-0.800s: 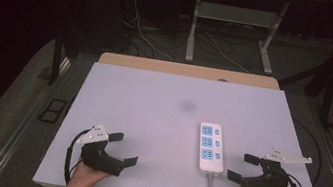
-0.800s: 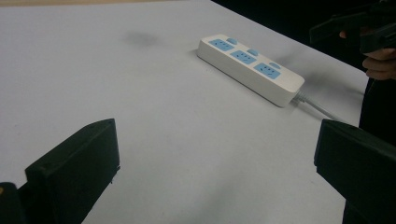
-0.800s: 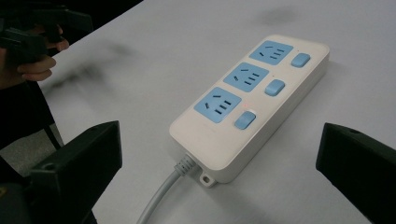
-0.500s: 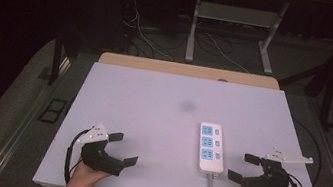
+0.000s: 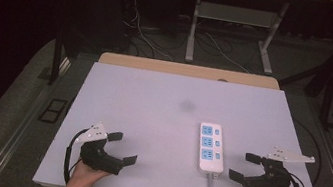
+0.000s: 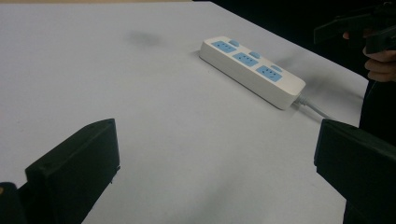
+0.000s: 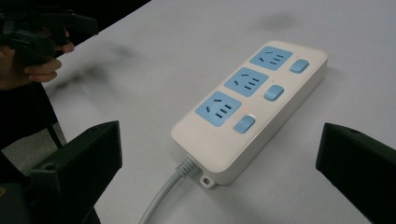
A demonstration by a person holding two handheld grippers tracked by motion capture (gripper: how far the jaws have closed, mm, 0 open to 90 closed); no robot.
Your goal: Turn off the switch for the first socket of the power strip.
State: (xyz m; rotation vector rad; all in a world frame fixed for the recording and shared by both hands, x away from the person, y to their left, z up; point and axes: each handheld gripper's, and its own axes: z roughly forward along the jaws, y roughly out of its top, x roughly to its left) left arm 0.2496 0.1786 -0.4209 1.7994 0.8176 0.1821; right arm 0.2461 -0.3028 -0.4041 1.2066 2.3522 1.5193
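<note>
A white power strip (image 5: 210, 147) lies on the counter (image 5: 153, 101); left gripper (image 5: 120, 148) and right gripper (image 5: 246, 167) jaws gape wide, empty.

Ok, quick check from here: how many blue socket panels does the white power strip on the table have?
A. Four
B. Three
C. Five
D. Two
B. The power strip shows three blue socket panels in a row along its top, each with a blue switch beside it; the high view shows the same three on the strip.
</note>
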